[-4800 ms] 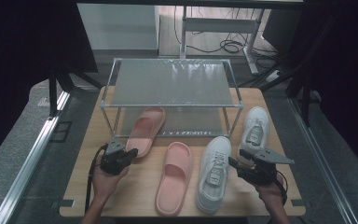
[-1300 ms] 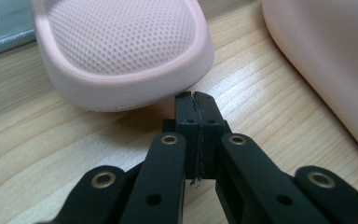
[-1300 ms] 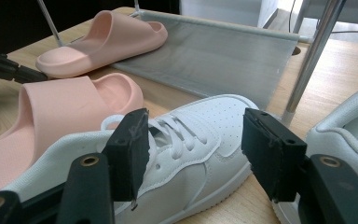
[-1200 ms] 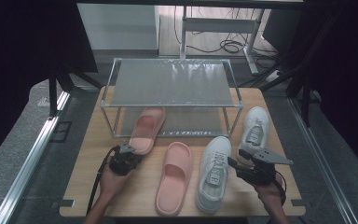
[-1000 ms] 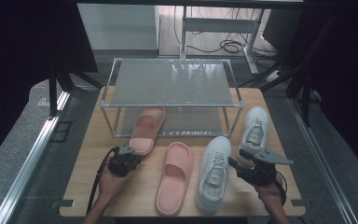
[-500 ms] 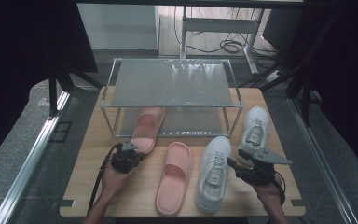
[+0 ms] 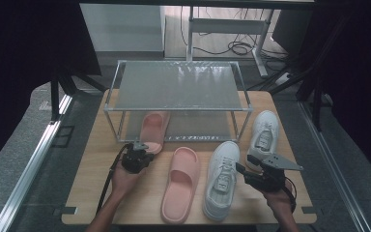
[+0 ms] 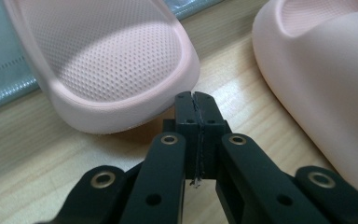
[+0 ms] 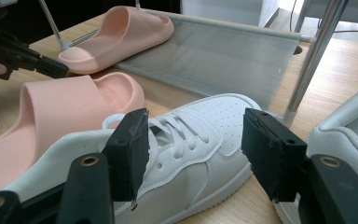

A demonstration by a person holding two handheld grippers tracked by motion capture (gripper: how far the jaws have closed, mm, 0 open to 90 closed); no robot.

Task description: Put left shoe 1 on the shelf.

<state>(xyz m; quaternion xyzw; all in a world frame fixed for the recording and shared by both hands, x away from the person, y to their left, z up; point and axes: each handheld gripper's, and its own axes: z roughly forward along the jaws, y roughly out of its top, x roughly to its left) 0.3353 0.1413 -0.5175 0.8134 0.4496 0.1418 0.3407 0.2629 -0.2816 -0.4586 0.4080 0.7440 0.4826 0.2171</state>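
Our left gripper (image 8: 196, 100), jaws pressed together on nothing, sits just at the near heel of the pink foam slide sandal (image 7: 153, 129), whose long axis runs away under the wire-mesh metal rack (image 7: 176, 84). Our right gripper (image 9: 193, 149) gapes open over the white lace-up sneaker (image 9: 186, 154).

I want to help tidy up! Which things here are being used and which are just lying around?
In use: pink slide half under the rack, shut left tool at its heel; open right tool by a white sneaker.
Lying about: other slide, other sneaker.
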